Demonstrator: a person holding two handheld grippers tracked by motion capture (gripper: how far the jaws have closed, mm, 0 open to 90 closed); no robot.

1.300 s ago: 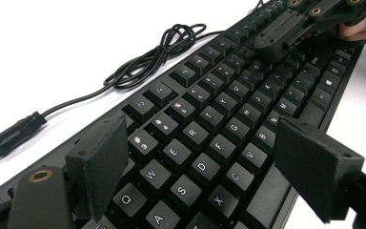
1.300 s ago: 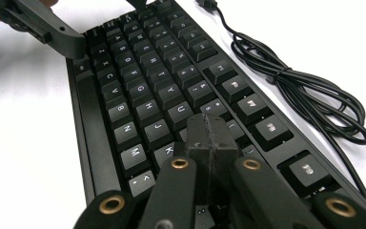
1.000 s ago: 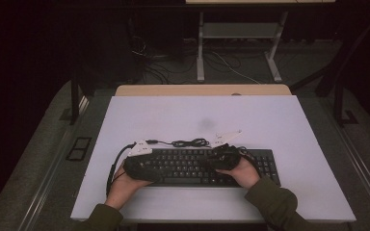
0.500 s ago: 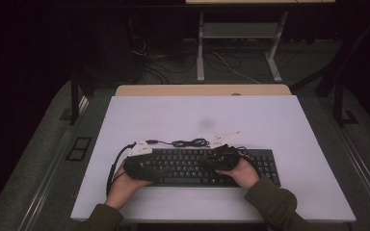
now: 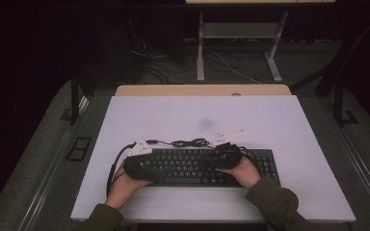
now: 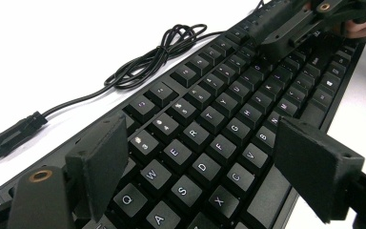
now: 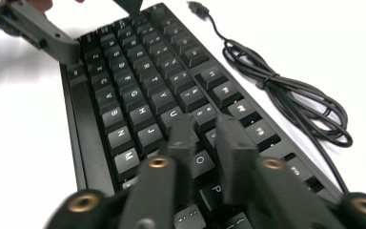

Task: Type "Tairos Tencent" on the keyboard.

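A black keyboard lies near the front edge of the white table, its cable coiled just behind it. My left gripper hovers over the keyboard's left end. In the left gripper view its jaws stand wide apart above the letter keys, with nothing between them. My right gripper is low over the keys right of centre. Its jaws have just been opening and show a narrow gap, holding nothing, with keys below. Each gripper view shows the other gripper farther off, the right gripper and the left gripper.
The cable's USB plug lies loose on the table left of the coil. The white tabletop stretches beyond the keyboard to a wooden strip. A metal desk frame and floor cables lie behind in the dark.
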